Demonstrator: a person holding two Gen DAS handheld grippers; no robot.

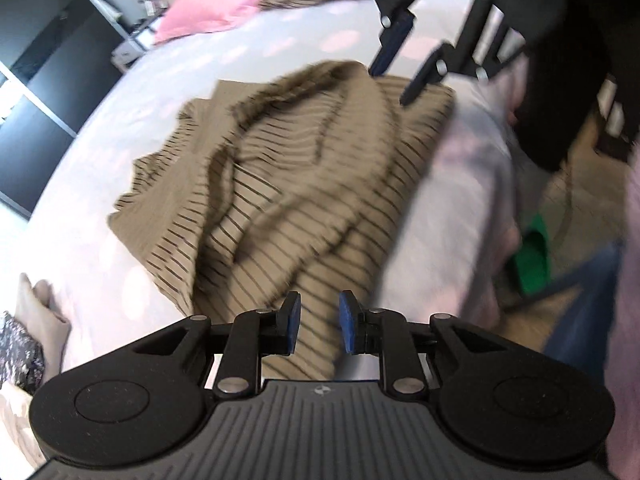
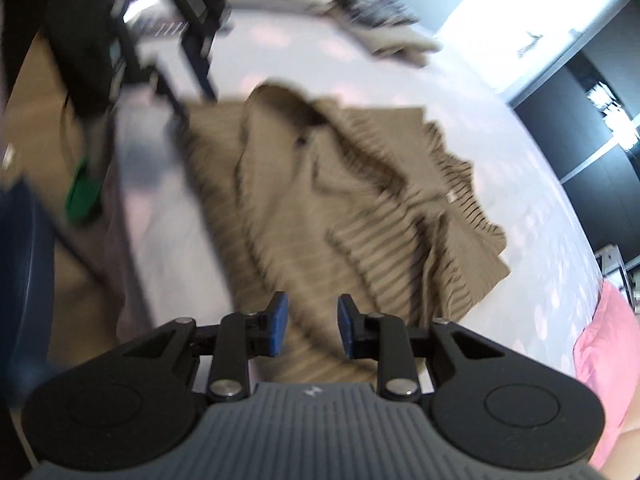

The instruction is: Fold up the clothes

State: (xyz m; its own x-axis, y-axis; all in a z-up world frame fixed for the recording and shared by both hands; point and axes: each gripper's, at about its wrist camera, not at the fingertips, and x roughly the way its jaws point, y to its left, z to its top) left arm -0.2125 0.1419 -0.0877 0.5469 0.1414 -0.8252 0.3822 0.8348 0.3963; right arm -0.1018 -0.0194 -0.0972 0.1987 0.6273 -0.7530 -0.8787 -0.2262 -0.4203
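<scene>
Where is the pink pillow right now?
The pink pillow lies at the far end of the bed, beyond the striped tan garment; the right wrist view shows it at the lower right edge.

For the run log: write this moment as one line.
stage: pre-grasp | left tool: open, empty | right tool: open, empty | striped tan garment: crumpled, unfolded on bed

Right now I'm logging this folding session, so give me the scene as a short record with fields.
surface: bed with pale sheet
garment: tan striped top, crumpled, not yet folded
left gripper: open, above the garment's near edge, holding nothing
right gripper: open, above the garment, holding nothing
also on bed: pink pillow
image quality: motion blur in both views
</scene>
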